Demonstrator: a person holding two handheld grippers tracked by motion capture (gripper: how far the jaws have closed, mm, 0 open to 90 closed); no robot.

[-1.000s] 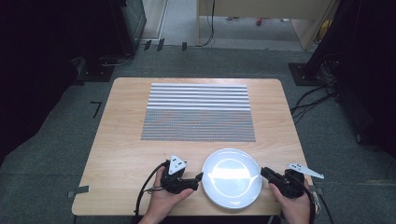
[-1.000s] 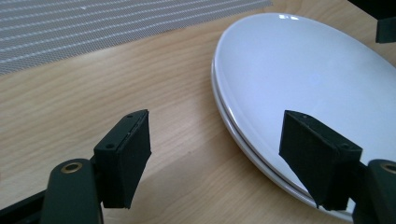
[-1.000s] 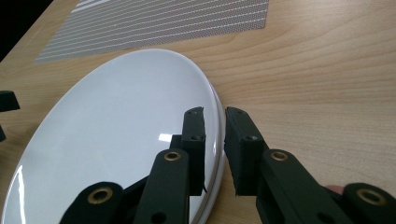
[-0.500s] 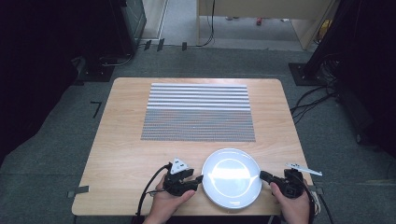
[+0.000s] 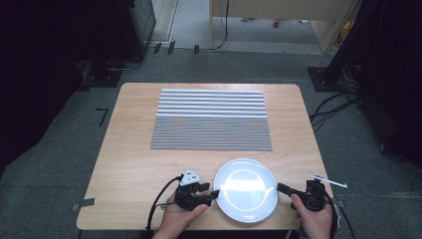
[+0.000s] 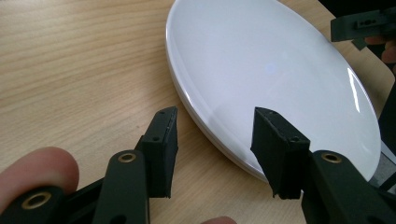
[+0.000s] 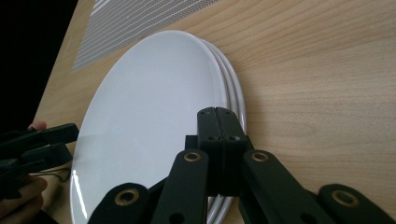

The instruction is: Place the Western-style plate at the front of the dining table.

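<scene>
Stacked white plates (image 5: 246,189) at near table edge (image 5: 124,219), between grippers. Left gripper (image 6: 215,144) jaws apart, astride rim, contact unclear, recently closing. Right gripper (image 7: 218,116) jaws together; rim grip hidden.

White plates (image 5: 247,189); grey-white striped mat (image 5: 211,119); light wood-grain table (image 5: 129,164); black fingers (image 6: 163,144).

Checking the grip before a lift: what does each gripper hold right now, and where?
The right gripper is shut on the near rim of the top plate. The left gripper straddles the stack's opposite rim, jaws apart, holding nothing.
</scene>
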